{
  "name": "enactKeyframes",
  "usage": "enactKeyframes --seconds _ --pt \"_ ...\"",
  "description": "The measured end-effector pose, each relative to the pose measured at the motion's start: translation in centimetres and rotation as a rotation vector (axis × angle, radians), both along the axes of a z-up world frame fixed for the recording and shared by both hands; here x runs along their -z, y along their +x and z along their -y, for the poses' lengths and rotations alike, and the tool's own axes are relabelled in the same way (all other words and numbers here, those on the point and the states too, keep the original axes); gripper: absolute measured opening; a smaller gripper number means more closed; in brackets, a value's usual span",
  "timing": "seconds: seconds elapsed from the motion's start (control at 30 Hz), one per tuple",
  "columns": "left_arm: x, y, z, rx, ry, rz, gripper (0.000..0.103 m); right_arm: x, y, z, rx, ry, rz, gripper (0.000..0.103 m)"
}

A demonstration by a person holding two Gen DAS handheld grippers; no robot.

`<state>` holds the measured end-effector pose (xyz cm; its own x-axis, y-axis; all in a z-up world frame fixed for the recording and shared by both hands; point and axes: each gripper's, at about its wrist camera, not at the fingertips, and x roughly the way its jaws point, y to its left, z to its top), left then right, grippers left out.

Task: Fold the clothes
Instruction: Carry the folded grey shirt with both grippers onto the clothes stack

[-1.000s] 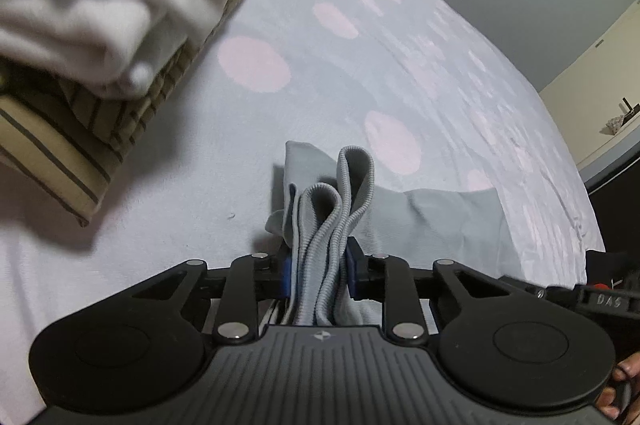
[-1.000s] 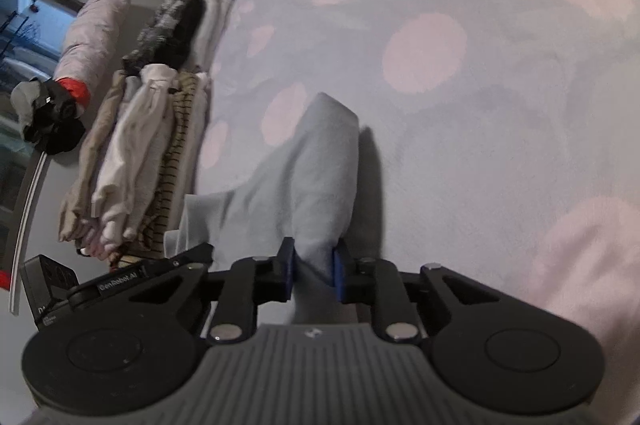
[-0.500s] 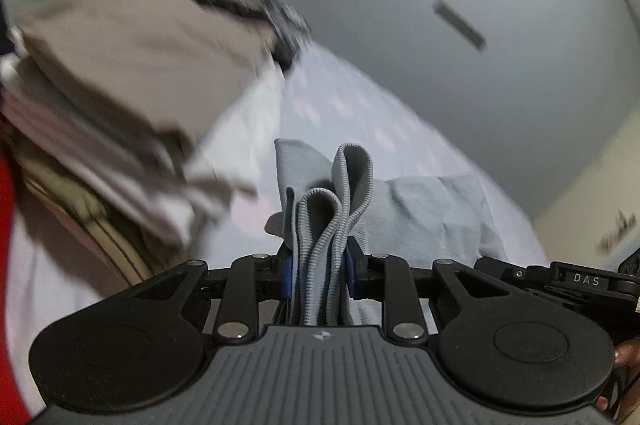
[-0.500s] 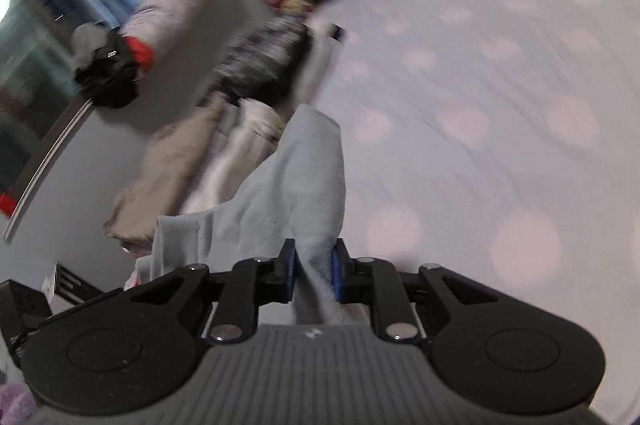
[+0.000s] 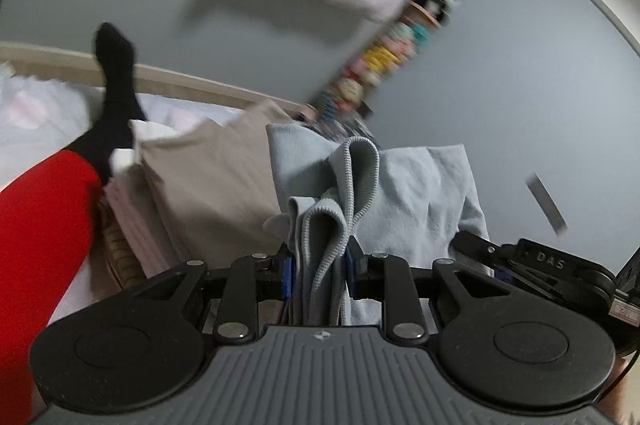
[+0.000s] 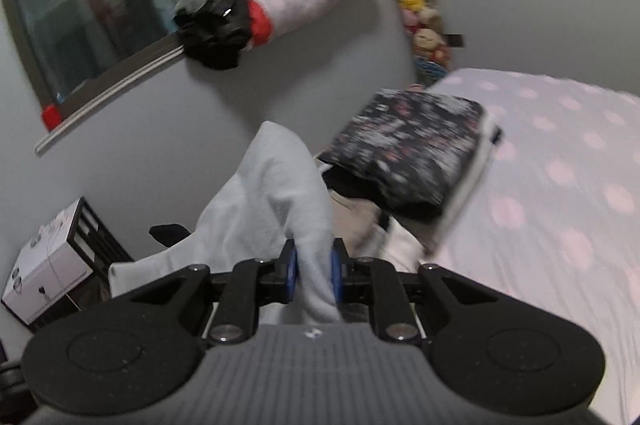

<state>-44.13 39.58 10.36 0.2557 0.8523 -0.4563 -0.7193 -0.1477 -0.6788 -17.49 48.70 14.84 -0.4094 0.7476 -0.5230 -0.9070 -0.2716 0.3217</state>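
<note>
The left tool (image 5: 319, 267) pinches the grey garment's (image 5: 404, 193) ribbed hem; the right tool (image 6: 314, 271) grips its plain edge; the folded pile (image 5: 208, 185) sits at nine o'clock.

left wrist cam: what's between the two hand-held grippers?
Only the light grey garment, stretched from the left hand-held gripper to the right hand-held gripper; left wrist view shows it.

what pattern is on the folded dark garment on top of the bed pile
A speckled white-and-pink print on the folded dark garment; clearest in the right wrist view.
</note>
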Motion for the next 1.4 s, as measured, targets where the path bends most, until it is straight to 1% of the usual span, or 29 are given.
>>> enactKeyframes --seconds 0.17,0.27,0.3,0.37,0.57,0.7,0.9,0.97,1.0,1.03,1.2,1.27,1.3,1.4 --pt "0.9 -0.9 -2.0 -0.136 -0.038 0.049 0.027 -0.6 -5.0 -5.8 -0.069 0.006 0.077 0.019" --pt "2.1 -0.9 -3.8 -0.178 -0.079 0.055 0.027 -0.2 -8.2 -8.9 -0.105 -0.001 0.169 0.019" --pt "2.3 -1.0 -4.1 -0.190 -0.092 0.054 0.027 0.3 -9.2 -9.7 -0.115 -0.008 0.204 0.019" --pt "2.7 -1.2 -4.7 -0.208 -0.121 0.049 0.027 1.2 -10.4 -11.1 -0.132 -0.024 0.245 0.019" --pt "3.7 -1.7 -5.9 -0.240 -0.187 0.040 0.028 4.0 -11.5 -13.6 -0.158 -0.057 0.287 0.018" --pt "4.2 -1.9 -6.0 -0.250 -0.210 0.031 0.028 5.7 -12.1 -15.1 -0.172 -0.077 0.317 0.018" --pt "4.5 -1.9 -6.1 -0.259 -0.229 0.020 0.029 7.7 -12.6 -16.1 -0.182 -0.093 0.350 0.019" --pt "4.4 -1.9 -6.0 -0.260 -0.234 0.021 0.029 7.8 -12.6 -16.0 -0.176 -0.089 0.356 0.022" --pt "4.4 -1.9 -6.0 -0.259 -0.237 0.022 0.029 7.8 -12.5 -15.9 -0.171 -0.087 0.358 0.027" --pt "4.5 -1.9 -6.0 -0.259 -0.240 0.024 0.029 7.6 -12.4 -15.8 -0.166 -0.082 0.356 0.034" --pt "4.5 -1.7 -5.8 -0.258 -0.248 0.011 0.030 6.2 -10.5 -15.1 -0.134 -0.058 0.328 0.045" --pt "4.5 -1.7 -5.8 -0.257 -0.250 0.009 0.030 5.9 -9.3 -14.7 -0.123 -0.064 0.313 0.047" --pt "4.5 -1.7 -5.8 -0.256 -0.252 0.009 0.030 5.8 -8.6 -14.6 -0.119 -0.068 0.304 0.049" --pt "4.5 -1.8 -5.9 -0.254 -0.254 0.012 0.030 5.8 -6.6 -14.0 -0.111 -0.092 0.249 0.054"
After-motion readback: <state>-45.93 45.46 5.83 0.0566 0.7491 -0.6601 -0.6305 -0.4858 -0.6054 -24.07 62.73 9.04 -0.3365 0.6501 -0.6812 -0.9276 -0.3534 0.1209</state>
